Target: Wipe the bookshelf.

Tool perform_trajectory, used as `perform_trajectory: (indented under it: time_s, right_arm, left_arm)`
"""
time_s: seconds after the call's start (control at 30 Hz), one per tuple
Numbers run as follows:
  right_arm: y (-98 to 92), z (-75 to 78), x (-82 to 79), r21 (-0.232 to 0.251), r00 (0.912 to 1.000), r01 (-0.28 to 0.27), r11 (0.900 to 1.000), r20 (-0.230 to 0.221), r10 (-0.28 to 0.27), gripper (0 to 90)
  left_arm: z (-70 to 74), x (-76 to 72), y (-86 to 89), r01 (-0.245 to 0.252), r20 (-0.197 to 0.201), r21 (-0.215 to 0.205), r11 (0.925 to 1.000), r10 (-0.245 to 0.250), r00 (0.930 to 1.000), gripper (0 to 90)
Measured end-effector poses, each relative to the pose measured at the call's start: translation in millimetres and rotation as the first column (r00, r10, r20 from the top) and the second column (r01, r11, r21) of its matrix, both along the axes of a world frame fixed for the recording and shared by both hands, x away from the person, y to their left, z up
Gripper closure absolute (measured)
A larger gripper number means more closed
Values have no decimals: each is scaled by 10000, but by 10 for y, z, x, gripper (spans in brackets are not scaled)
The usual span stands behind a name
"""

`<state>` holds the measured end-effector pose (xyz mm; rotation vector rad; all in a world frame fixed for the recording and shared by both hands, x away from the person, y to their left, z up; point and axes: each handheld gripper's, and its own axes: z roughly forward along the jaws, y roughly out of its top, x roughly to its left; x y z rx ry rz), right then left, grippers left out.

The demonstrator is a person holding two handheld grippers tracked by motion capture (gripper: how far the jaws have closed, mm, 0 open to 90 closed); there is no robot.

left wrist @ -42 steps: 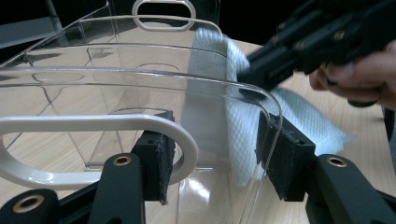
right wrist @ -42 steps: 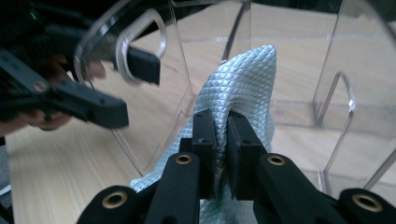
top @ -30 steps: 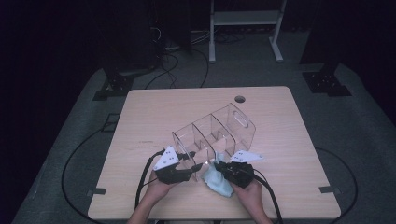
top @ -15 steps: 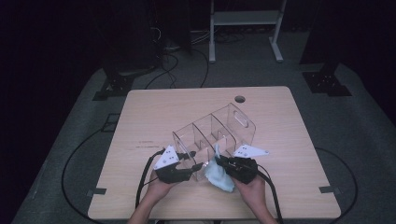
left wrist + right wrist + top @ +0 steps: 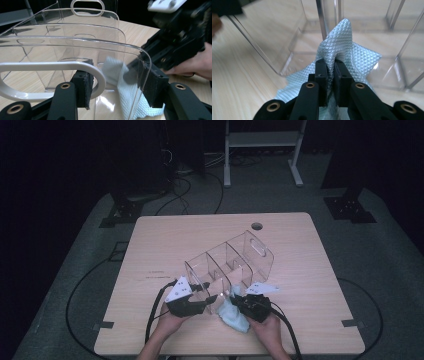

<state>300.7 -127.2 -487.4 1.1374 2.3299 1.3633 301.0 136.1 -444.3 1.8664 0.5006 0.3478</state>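
A clear plastic organizer (image 5: pixel 227 262) with several compartments stands slantwise on the wooden table (image 5: pixel 300 270). My left gripper (image 5: pixel 207 300) is shut on its near end wall, the one with a white-rimmed handle slot (image 5: pixel 50 67); a pad sits on each side of the wall (image 5: pixel 117 82). My right gripper (image 5: pixel 239 302) is shut on a bunched light blue cloth (image 5: pixel 232 315). In the right gripper view the cloth (image 5: pixel 352 50) stands up between the closed jaws (image 5: pixel 330 65) and presses against the organizer's clear wall (image 5: pixel 322 20). Through that wall, the left gripper view shows the cloth (image 5: pixel 112 70) and the right gripper (image 5: pixel 180 37).
A round cable hole (image 5: pixel 257 226) sits near the table's far edge. Black cables (image 5: pixel 80 290) loop over the grey floor on both sides. A white rack (image 5: pixel 260 150) stands behind the table. Bare tabletop lies left, right and beyond the organizer.
The right gripper lifted the cloth off the tabletop and now holds it against the organizer's near end. The left gripper and the organizer have stayed put.
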Motion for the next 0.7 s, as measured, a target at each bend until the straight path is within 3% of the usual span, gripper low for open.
perform_trajectory:
  time_s: [0.2,0.37,0.5,0.63,0.67,0.7]
  right_arm:
    - [-6,-26,21,-225,9991,-92,9997,-420,82,825]
    - [-38,319,-68,354,9983,-99,9993,579,78,826]
    - [-42,541,-77,431,9924,-107,9990,1226,53,826]
    - [-15,466,-75,136,9933,-20,9999,1156,5,826]
    - [-11,394,-73,89,9947,10,10000,1031,-19,827]
    - [-5,220,-56,17,9982,59,10000,605,-60,828]
  left_arm:
    - [8,3,3,-10,-53,-90,10000,9,10000,473]
    - [5,0,0,-16,-30,-75,10000,16,10000,474]
    - [6,0,1,-9,-33,-56,10000,9,10000,474]
    - [10,-1,2,7,-46,-18,10000,-7,10000,473]
    - [8,-3,1,12,-42,-5,10000,-12,10000,473]
    - [7,-4,0,9,-39,-5,10000,-9,10000,473]
